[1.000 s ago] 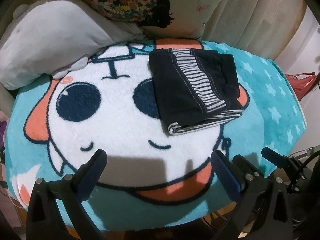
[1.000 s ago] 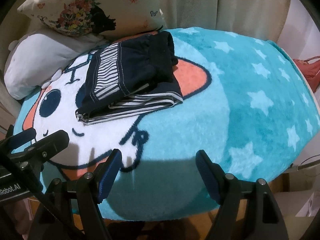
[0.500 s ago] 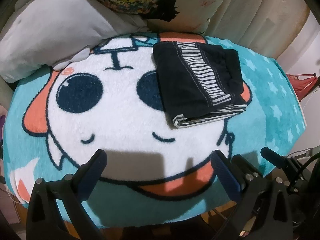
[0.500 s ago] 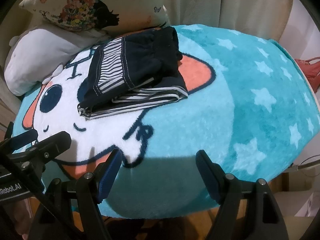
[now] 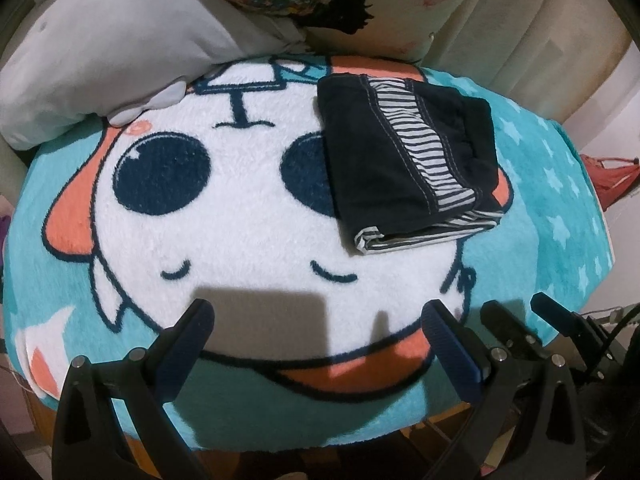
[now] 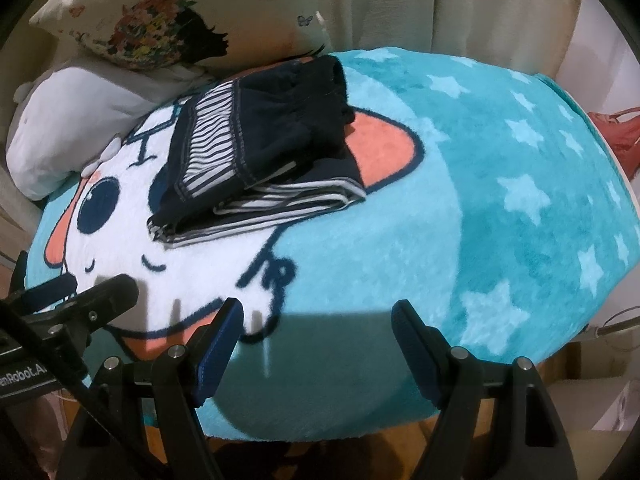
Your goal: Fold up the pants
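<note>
While spread wide over the near edge of the blanket: both grippers, holding nothing.

Left gripper (image 5: 318, 322): jaws far apart, blue pads facing each other, hanging above the white and orange part of the cartoon face, well short of the pants.

Right gripper (image 6: 318, 326): jaws likewise parted, empty, poised over the teal part of the blanket near its front edge.

Pants (image 5: 408, 164): folded into a compact dark navy bundle with a black-and-white striped band across the top and striped layers showing at the near edge; lying flat on the blanket, over the cartoon's right-hand eye and orange ear patch, apart from both grippers.

Blanket (image 6: 480, 208): fluffy, teal with pale stars, printed with a big white cartoon face.

Grey pillow (image 5: 100, 52): at the far left, touching the blanket's edge.

Flowered cushion (image 6: 160, 20): behind the pants, leaning against the pale curtain (image 6: 460, 8).

Red item (image 6: 616, 136): at the far right, off the blanket; cannot tell what.
</note>
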A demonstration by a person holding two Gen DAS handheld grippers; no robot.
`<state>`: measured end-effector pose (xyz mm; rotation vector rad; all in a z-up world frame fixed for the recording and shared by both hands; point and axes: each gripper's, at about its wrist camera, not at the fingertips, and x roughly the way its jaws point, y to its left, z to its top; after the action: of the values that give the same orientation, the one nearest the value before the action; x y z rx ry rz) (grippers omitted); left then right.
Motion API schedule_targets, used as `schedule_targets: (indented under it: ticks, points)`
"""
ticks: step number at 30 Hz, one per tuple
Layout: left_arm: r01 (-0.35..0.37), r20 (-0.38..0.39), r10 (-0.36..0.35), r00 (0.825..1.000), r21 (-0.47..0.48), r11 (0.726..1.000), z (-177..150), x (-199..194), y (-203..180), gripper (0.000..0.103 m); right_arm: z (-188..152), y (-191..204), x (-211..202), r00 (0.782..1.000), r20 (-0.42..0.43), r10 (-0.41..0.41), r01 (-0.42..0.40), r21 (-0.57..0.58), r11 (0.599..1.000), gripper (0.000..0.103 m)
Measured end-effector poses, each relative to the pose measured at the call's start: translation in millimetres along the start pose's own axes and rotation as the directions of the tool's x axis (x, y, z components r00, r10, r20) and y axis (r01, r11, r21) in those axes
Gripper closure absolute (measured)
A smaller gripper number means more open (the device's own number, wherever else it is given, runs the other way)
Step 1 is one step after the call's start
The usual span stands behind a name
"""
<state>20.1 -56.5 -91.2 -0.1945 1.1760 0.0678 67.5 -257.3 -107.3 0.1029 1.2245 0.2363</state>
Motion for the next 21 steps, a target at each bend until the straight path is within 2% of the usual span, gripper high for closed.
schedule_targets:
  ticks: [3,7,9,11,13,17,19,21]
  points:
    - [0.056,-0.006,-0.056,0.998,-0.03,0.998,1.2,-0.6,1.8,0.0,7.8,-10.1,-1.6,1.0,0.019,0.004,-0.005,0.025,1.0,0.022]
    - [0.077,-0.014,-0.077,0.997,-0.027,0.997,3.3,-1.0,-4.4,0.002,21.4,-21.6,-5.6,0.998,0.061,0.026,-0.028,0.044,0.999,0.022]
    - [0.07,0.0,-0.07,0.998,-0.03,0.997,9.6,-3.2,-5.4,0.012,31.0,-28.5,-8.0,0.995,0.083,0.051,-0.056,0.057,0.997,0.022]
    - [0.096,-0.011,-0.097,0.995,-0.043,0.994,22.3,-2.8,-3.8,0.028,44.3,-38.5,-8.5,0.991,0.097,0.095,-0.103,0.077,0.992,0.022]
    - [0.132,-0.028,-0.134,0.991,-0.084,0.988,36.9,0.6,1.6,0.033,60.9,-50.6,-3.9,0.981,0.099,0.165,-0.174,0.099,0.98,0.022]
    - [0.189,-0.013,-0.193,0.981,-0.147,0.971,70.6,16.9,9.9,0.033,98.5,-67.5,20.3,0.948,0.095,0.305,-0.315,0.114,0.942,0.022]
    - [0.196,0.002,-0.199,0.98,-0.171,0.966,88.0,30.1,12.3,0.033,114.0,-68.4,35.0,0.934,0.078,0.347,-0.354,0.108,0.929,0.022]
    - [0.237,-0.011,-0.244,0.97,-0.193,0.952,103.6,48.0,13.0,0.033,129.2,-68.0,54.6,0.917,0.04,0.397,-0.399,0.113,0.91,0.022]
